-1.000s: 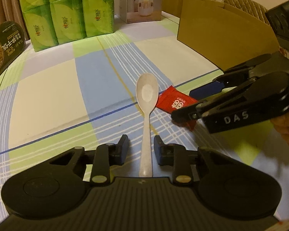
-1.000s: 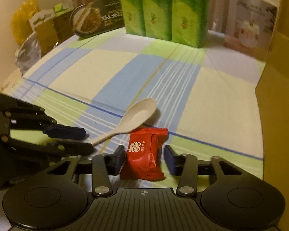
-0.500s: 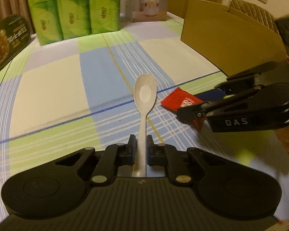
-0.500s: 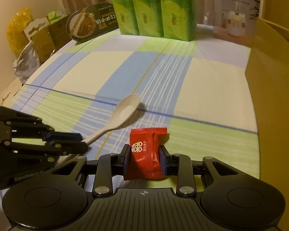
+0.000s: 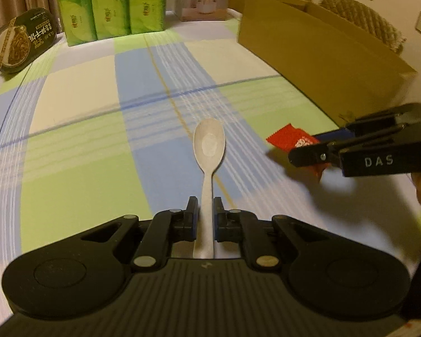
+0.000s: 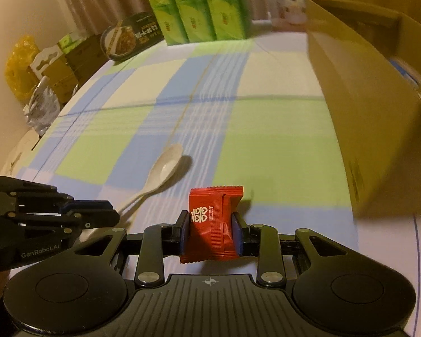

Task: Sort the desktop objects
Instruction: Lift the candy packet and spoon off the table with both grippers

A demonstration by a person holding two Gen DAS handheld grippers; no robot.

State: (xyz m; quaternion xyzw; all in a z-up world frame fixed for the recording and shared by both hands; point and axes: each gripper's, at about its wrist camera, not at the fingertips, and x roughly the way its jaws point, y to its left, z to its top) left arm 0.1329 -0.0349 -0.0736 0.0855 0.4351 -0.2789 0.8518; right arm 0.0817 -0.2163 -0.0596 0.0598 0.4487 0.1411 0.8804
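You pinched the spoon (image 5: 209, 151) handle in the left claw (image 5: 205, 210) and the red packet (image 6: 213, 221) in the right claw (image 6: 210, 231), ready for carrying to the box (image 6: 359, 106)

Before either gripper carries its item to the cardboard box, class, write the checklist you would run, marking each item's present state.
1. Left gripper shut on the spoon handle: ok.
2. Right gripper shut on the red candy packet: ok.
3. Spoon clear of the checked tablecloth: cannot tell.
4. Packet clear of the spoon: ok, apart in both views.
5. Cardboard box open on top: ok.
6. Free room inside the box: cannot tell, interior mostly hidden.
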